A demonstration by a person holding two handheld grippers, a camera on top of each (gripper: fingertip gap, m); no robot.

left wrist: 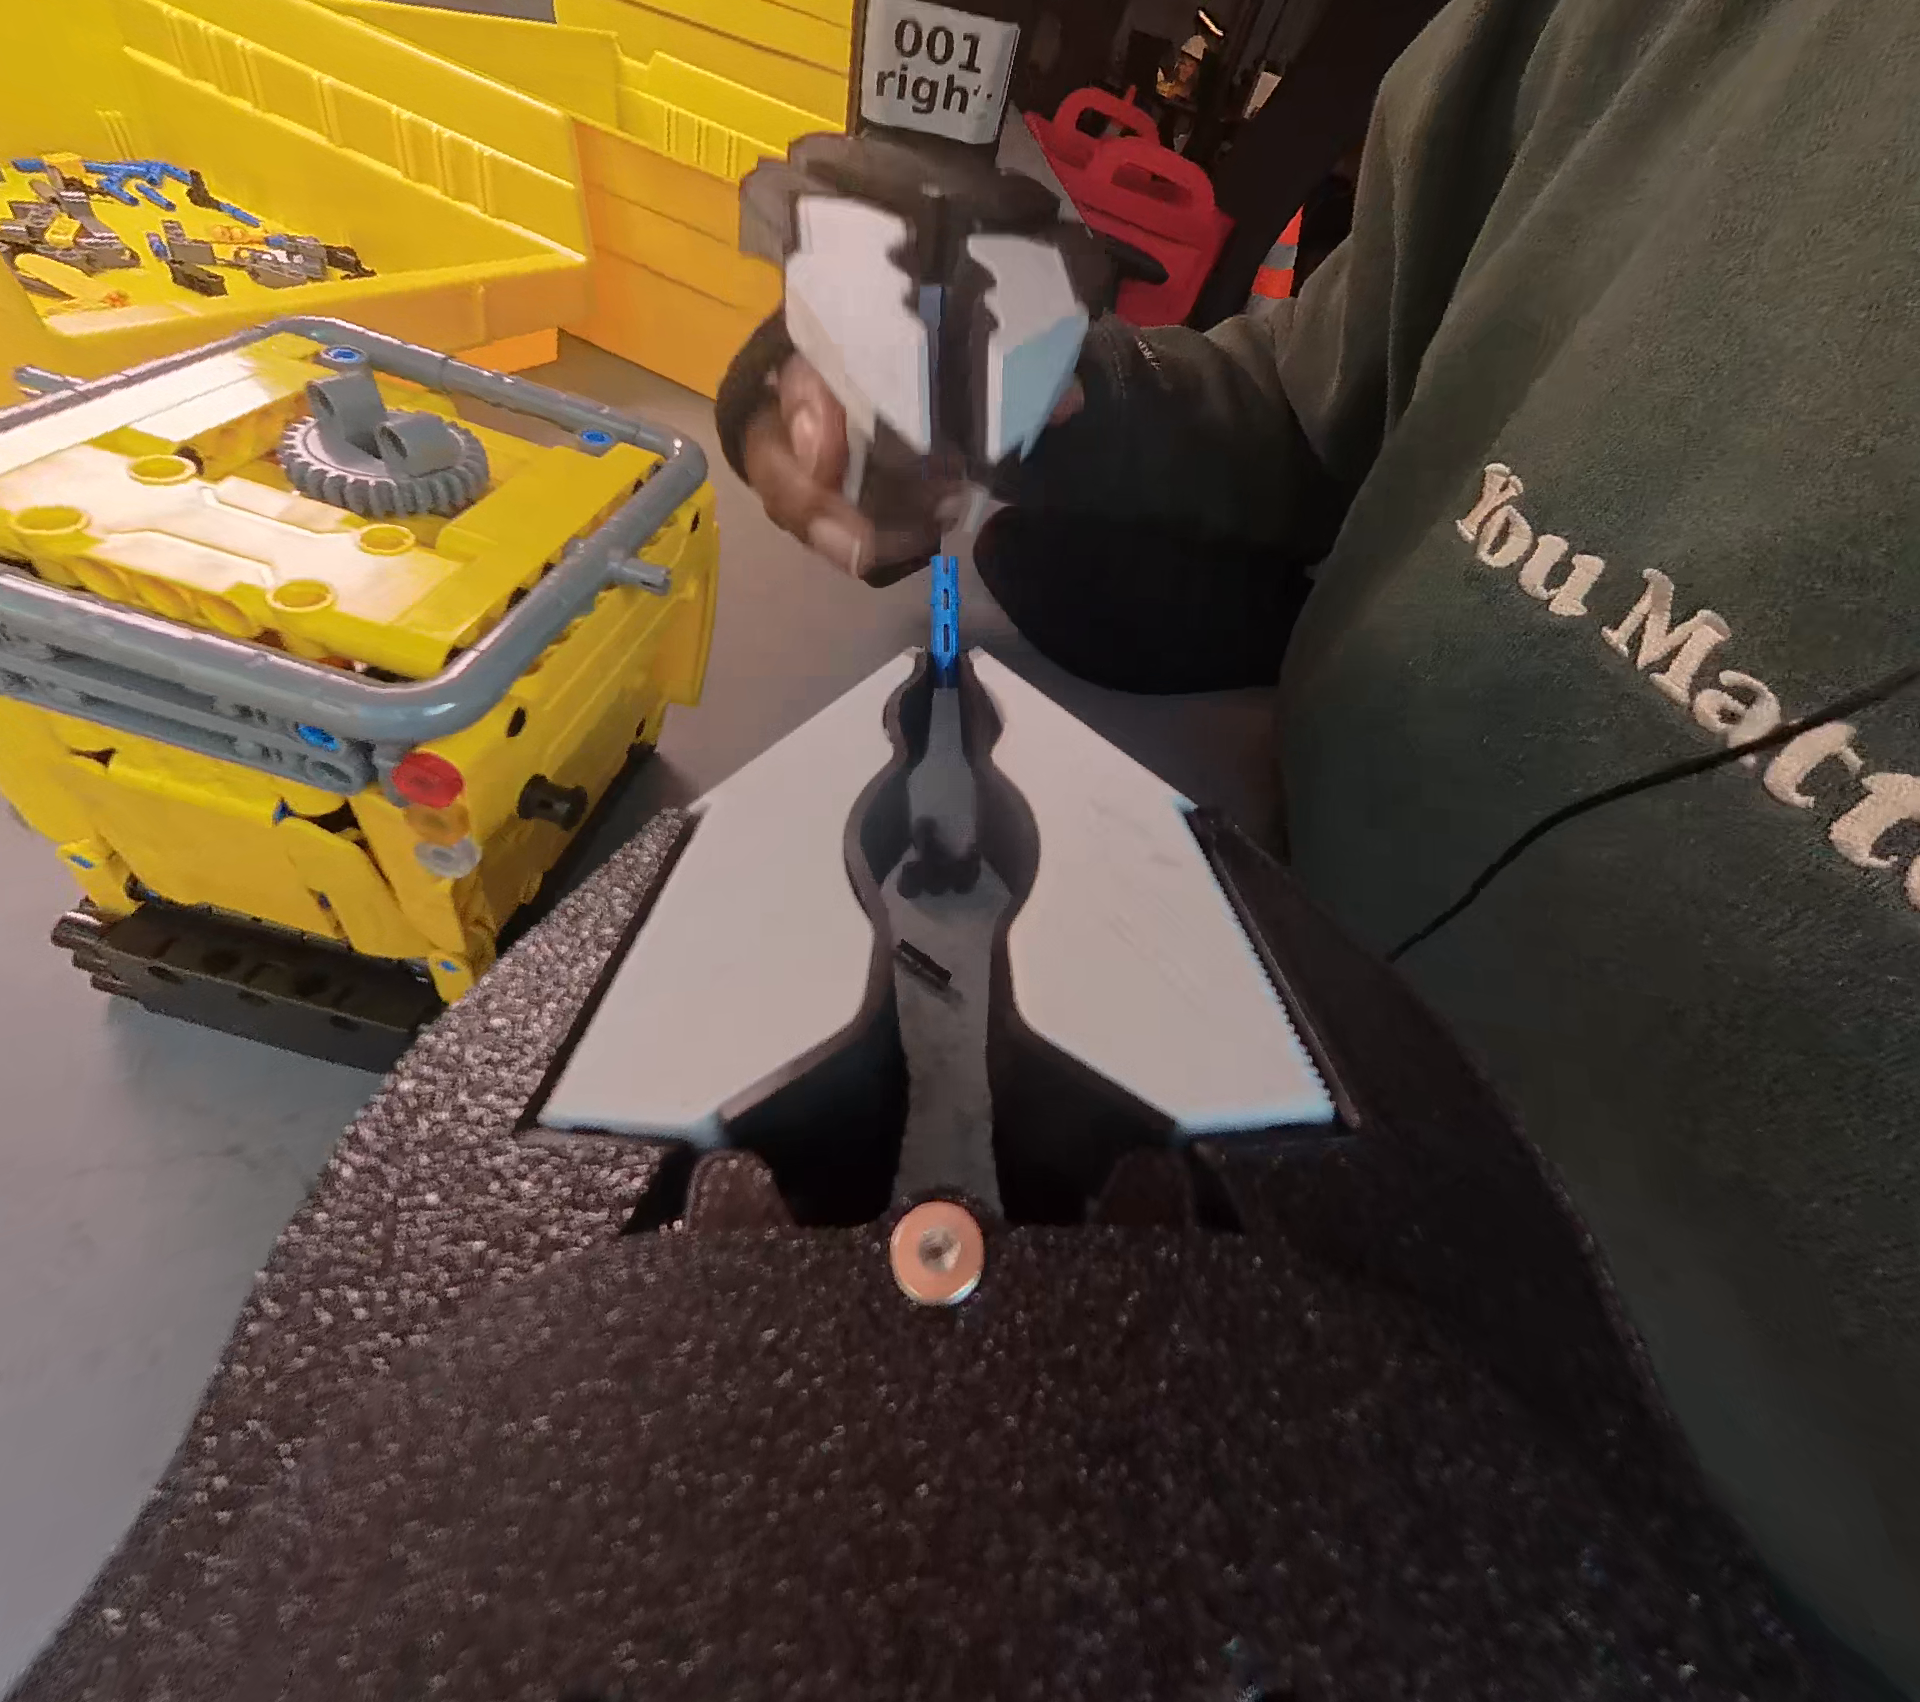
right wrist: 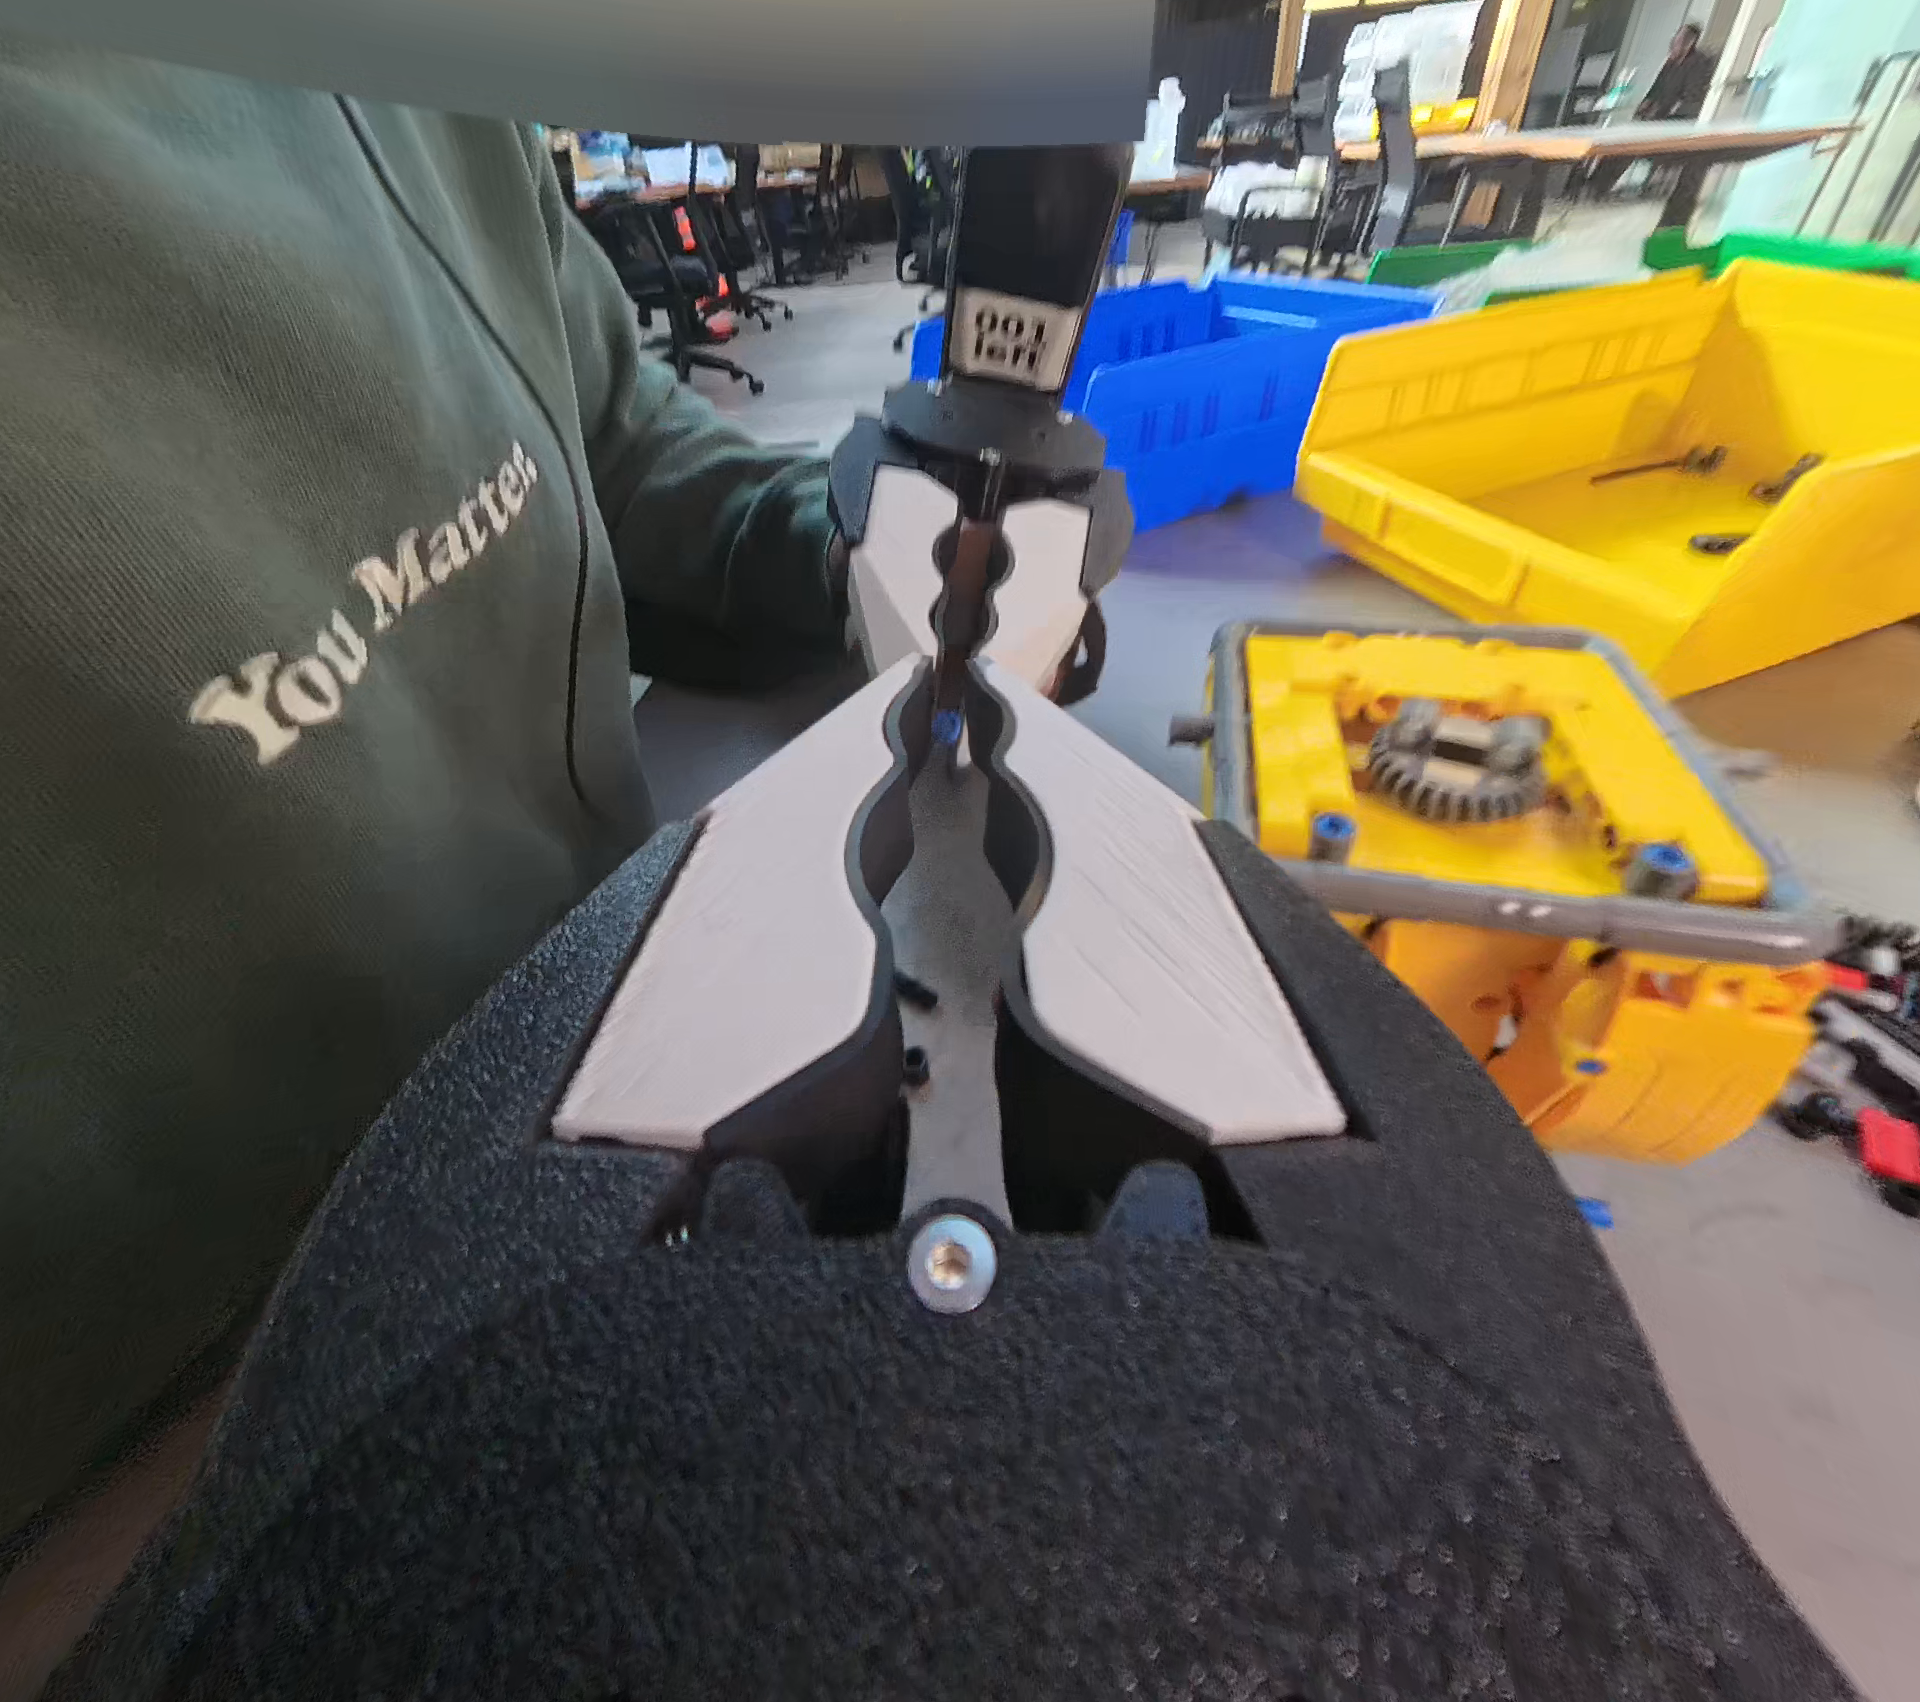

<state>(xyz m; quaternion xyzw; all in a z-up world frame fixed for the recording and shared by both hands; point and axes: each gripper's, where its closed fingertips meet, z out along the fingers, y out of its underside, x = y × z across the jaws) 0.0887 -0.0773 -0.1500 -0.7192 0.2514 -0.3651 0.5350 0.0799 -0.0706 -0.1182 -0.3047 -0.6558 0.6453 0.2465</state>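
The left gripper (left wrist: pixel 943 665) is closed on a thin blue pin (left wrist: pixel 943 613), pinching its near end between the fingertips. In the left wrist view the pin's long axis runs straight away from the camera toward 12 o'clock, its far end reaching up to the right gripper (left wrist: pixel 940 499), which hangs tip-down opposite and is blurred. A blue strip shows between that gripper's fingers, so both seem to grip the same pin, one at each end.

In the right wrist view the right gripper (right wrist: pixel 948 686) has its fingers drawn together, with only a narrow slit between them. The pin (right wrist: pixel 945 725) shows end-on as a small blue dot just behind the tips, pointing along the fingers toward the left gripper (right wrist: pixel 961 665) at 12 o'clock. The two grippers meet tip to tip above a grey table (left wrist: pixel 790 592).

A yellow model (left wrist: pixel 343 613) with a grey gear (left wrist: pixel 382 463) on top stands on the table at 9 o'clock in the left view and 3 o'clock in the right view. A yellow bin (left wrist: pixel 343 125) of small parts lies behind it at 10 o'clock. A person's green sweater (left wrist: pixel 1621 509) fills the right side.
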